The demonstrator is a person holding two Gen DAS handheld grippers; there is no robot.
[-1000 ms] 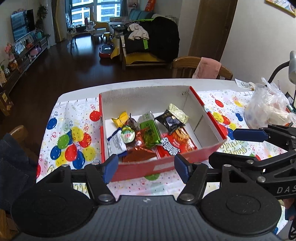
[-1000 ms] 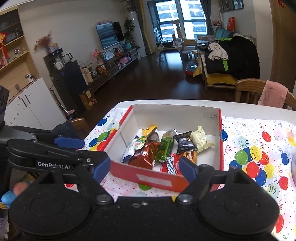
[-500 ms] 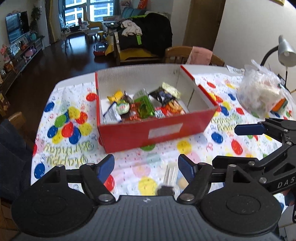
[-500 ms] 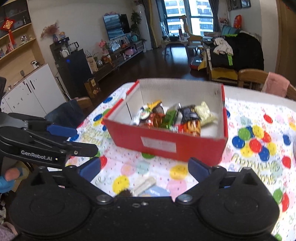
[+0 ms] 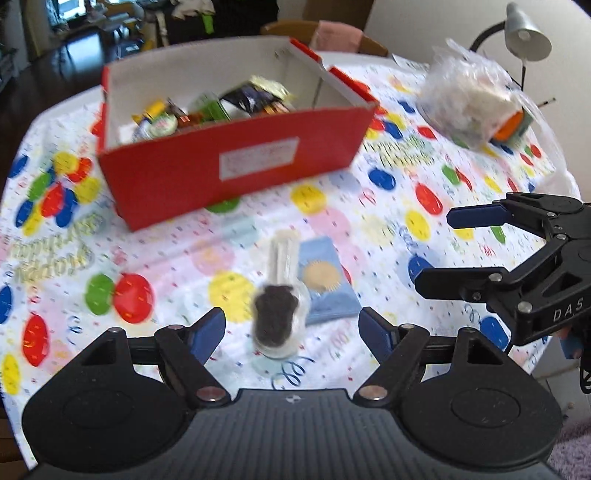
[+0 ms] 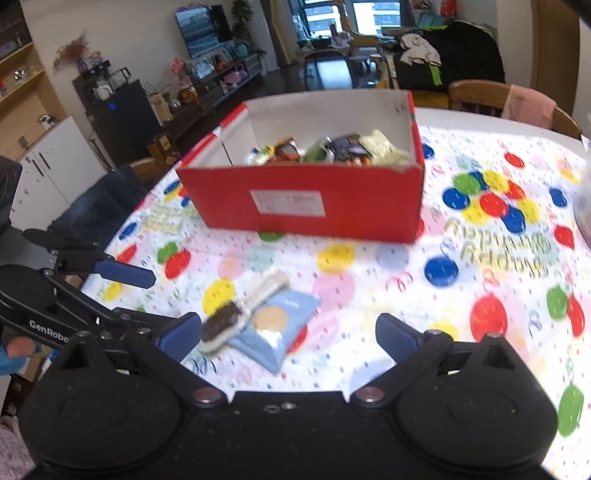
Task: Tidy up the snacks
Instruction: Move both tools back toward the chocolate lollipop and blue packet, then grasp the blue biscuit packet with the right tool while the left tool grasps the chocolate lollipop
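Note:
A red cardboard box (image 5: 236, 162) (image 6: 306, 199) holding several snack packets stands on the balloon-print tablecloth. In front of it lie a clear packet with a dark cake (image 5: 279, 317) (image 6: 221, 325) and, touching it, a light blue cookie packet (image 5: 325, 280) (image 6: 277, 325). My left gripper (image 5: 291, 328) hangs over the clear packet; its jaws are opening and touch nothing. My right gripper (image 6: 288, 332) stands wide open over the blue packet, empty. Each gripper shows in the other's view: the right gripper (image 5: 443, 251), the left gripper (image 6: 147, 299).
A clear plastic bag (image 5: 472, 96) of items lies at the far right, beside a grey desk lamp (image 5: 524, 33). A wooden chair with a pink cloth (image 6: 528, 107) stands behind the table. Dark clothing (image 6: 96, 206) hangs on a chair at the table's left edge.
Both grippers came down and back from the box to the near tablecloth. The two loose packets came into view below them. Both pairs of jaws spread wider.

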